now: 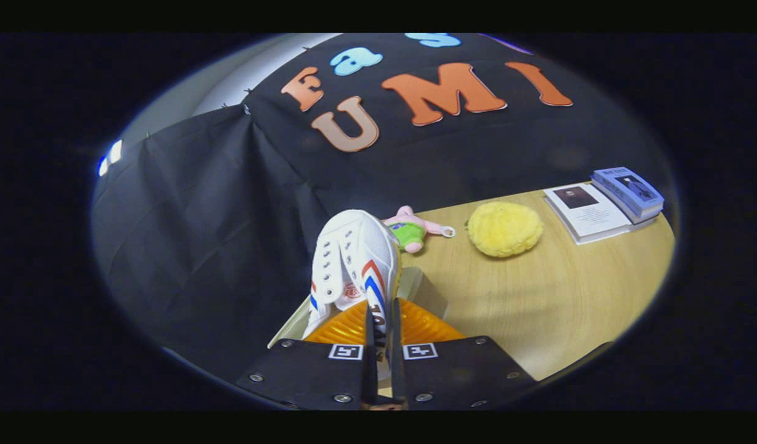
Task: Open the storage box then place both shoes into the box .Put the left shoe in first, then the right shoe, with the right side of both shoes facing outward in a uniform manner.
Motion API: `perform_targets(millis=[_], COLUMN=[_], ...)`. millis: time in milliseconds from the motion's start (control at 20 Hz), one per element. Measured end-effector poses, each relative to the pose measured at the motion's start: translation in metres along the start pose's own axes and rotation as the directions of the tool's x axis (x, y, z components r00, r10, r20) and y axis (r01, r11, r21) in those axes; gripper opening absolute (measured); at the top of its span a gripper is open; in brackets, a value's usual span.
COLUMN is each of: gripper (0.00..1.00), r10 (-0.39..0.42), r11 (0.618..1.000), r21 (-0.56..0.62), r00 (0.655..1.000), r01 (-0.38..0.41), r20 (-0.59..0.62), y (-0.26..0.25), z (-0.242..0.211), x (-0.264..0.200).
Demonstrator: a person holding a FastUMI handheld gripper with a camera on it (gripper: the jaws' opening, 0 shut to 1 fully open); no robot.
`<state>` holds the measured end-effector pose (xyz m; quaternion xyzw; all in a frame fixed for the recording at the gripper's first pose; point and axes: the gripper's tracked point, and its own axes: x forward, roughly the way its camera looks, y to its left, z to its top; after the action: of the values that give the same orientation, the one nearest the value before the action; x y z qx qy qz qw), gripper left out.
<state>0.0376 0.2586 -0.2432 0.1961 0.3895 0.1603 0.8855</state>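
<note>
Gripping a white shoe (354,265) by its heel wall, the gripper (381,345) is holding it over the storage box (418,287) at the table's (539,308) edge; a pink plush (415,229), yellow ball (505,228) and books (606,206) are lying rightward.

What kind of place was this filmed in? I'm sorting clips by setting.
Probably a staged recording booth, not a home: black cloth wall behind a wooden table with props, namely books, a yellow plush and a small toy. The gripper pinches a white shoe.
</note>
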Motion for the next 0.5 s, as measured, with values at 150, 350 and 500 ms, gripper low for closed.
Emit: perform_targets(millis=[150,350,500], gripper=[0.09,0.09,0.09], r10=[-0.011,-0.025,-0.074], r11=[1.0,0.998,0.991], r21=[-0.016,-0.06,-0.115], r00=[0.999,0.997,0.992], r01=[0.01,0.021,0.062], r20=[-0.04,-0.066,-0.103], y=[0.012,0.026,0.022], z=[-0.017,-0.037,-0.056], x=[0.019,0.039,0.048])
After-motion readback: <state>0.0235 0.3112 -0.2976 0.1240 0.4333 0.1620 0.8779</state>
